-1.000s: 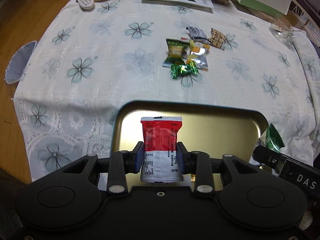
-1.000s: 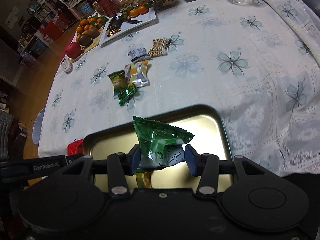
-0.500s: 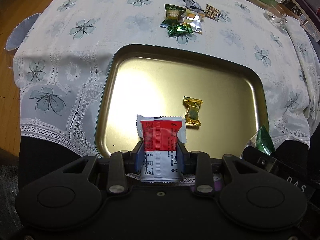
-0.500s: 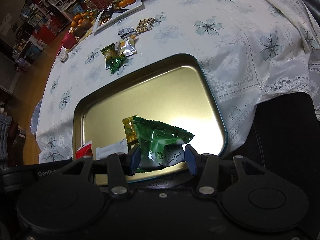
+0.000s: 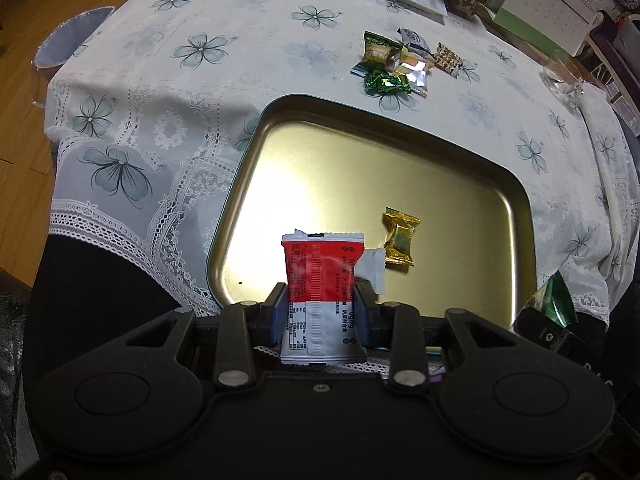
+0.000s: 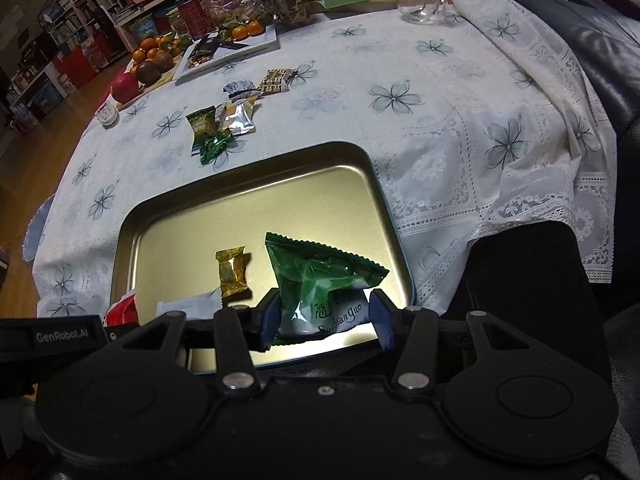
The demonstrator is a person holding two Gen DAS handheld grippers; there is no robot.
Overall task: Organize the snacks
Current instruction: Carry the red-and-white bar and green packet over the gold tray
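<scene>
Both claws are clenching packets, the left gripper (image 5: 320,312) on the red-and-white packet (image 5: 322,276) and the right gripper (image 6: 324,318) on the green packet (image 6: 320,280), and they should be letting go low over the bare tray (image 5: 360,168) floor ahead of them, clear of the gold candy (image 5: 400,242).

Dim indoor light is seen in both views. A bright glare patch is thrown on the gold tray (image 5: 400,168), the edges are bent by fisheye distortion, and the corners are darkened.

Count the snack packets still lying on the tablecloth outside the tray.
5, clustered beyond the tray: green packet, shiny green candy, silver packet, grey-white packet, brown patterned packet. More may hide underneath.
</scene>
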